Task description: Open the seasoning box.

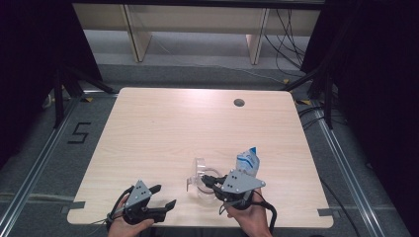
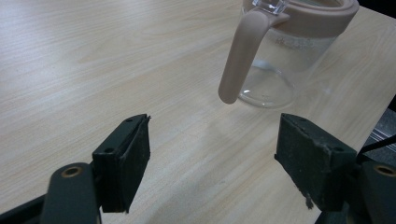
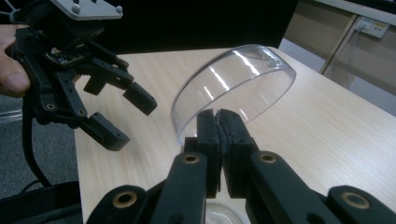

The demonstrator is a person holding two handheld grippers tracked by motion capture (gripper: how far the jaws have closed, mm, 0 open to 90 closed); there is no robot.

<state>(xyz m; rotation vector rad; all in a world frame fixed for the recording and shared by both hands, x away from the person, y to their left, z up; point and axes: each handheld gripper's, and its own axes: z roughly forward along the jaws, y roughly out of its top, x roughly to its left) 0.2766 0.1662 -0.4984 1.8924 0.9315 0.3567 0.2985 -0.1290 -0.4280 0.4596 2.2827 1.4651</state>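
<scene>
The clear jug (image 2: 280,60) was found standing upright on the wooden table (image 1: 163,128), near the front edge and between the two grippers. A pinkish collar ran around its mouth and a handle of the same colour (image 2: 240,58) hung down one side. A clear domed lid (image 3: 233,84), hinged up from the collar, was held at its edge by the right gripper (image 3: 218,122), whose jaws were pressed together on the thin plastic. The left gripper (image 2: 215,161) was held with its jaws wide apart and nothing between them, pointed at the handle but short of it. A white and blue pouch (image 1: 247,160) was seen just behind the right gripper.

The jug was judged to be light while empty, rigid, and smooth enough to slide on the table if pushed. Whether it was glass or plastic could not be told, so it was to be treated as breakable. The lid was judged thin and slightly flexible; only a light pinch at its rim was called for. The handle was judged the best place for a firm hold, taken across its width at mid-height.
</scene>
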